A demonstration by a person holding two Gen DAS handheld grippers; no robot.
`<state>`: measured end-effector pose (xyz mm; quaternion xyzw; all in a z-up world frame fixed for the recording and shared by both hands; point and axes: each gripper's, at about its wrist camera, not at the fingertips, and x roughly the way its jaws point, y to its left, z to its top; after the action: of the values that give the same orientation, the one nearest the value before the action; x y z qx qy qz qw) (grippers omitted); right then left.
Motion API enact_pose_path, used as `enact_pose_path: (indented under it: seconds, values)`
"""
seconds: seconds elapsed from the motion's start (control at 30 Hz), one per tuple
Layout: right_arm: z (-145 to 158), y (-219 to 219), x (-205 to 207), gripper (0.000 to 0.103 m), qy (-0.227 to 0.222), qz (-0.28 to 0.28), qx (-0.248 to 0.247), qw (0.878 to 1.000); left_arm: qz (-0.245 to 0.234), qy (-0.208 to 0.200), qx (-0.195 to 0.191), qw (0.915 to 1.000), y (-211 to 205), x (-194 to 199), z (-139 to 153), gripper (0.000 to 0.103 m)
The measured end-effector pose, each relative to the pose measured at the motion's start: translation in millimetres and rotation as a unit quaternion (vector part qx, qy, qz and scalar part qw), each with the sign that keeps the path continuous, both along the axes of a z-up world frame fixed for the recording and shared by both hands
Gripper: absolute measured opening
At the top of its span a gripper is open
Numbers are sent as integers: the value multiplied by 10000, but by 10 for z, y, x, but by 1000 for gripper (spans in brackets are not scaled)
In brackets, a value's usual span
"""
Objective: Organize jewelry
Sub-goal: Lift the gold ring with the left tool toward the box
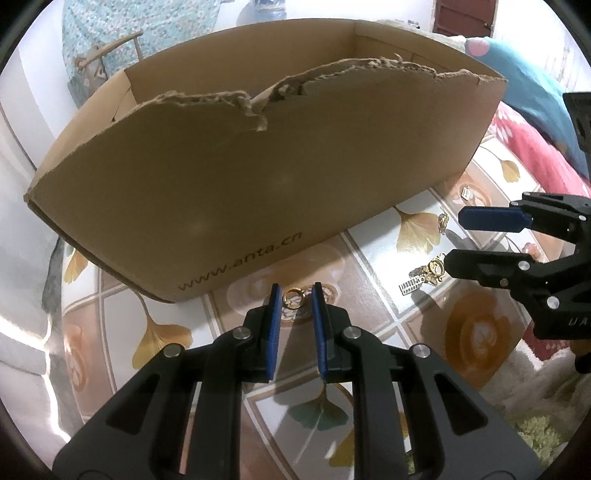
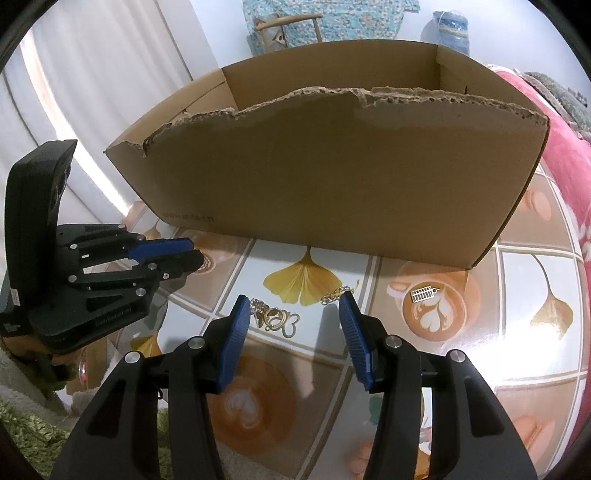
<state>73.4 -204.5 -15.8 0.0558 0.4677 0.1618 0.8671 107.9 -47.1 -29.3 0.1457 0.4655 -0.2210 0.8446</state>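
A torn-rimmed cardboard box [image 1: 236, 162] stands on the patterned tablecloth; it also shows in the right wrist view [image 2: 332, 177]. My left gripper [image 1: 294, 291] is open, its fingers either side of a gold ring [image 1: 292, 298] lying by the box's front wall. My right gripper [image 2: 293, 306] is open above a gold charm piece [image 2: 271, 317] and a short gold chain [image 2: 337, 293]. A small gold abacus charm [image 2: 423, 294] lies to the right. The right gripper [image 1: 454, 240] also shows in the left wrist view beside the charm piece [image 1: 430, 271].
The tablecloth [image 2: 517, 266] has ginkgo leaves and coffee cups printed on it. A red blanket [image 2: 569, 166] lies at the right edge. A green fuzzy mat [image 2: 22, 439] lies at the near left. A wooden chair [image 2: 288, 27] stands behind the box.
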Motion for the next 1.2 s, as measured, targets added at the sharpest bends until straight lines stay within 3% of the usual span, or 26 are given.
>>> enact_pose_path:
  seconds: [0.2, 0.43, 0.8, 1.2]
  values:
    - [33, 3, -23, 44, -59, 91, -13, 9999, -21, -21, -25, 10000, -47, -44, -5, 11]
    - [48, 48, -23, 31, -33, 432, -55, 9990, 11, -19, -74, 10000, -34, -75, -22, 11]
    - [-20, 173, 37, 21, 13, 1028, -479, 9935, -11, -15, -89, 10000, 36, -50, -2, 11]
    - [-51, 265, 46, 16, -32, 1381, -695, 9880, -16, -21, -72, 10000, 29, -55, -1, 11]
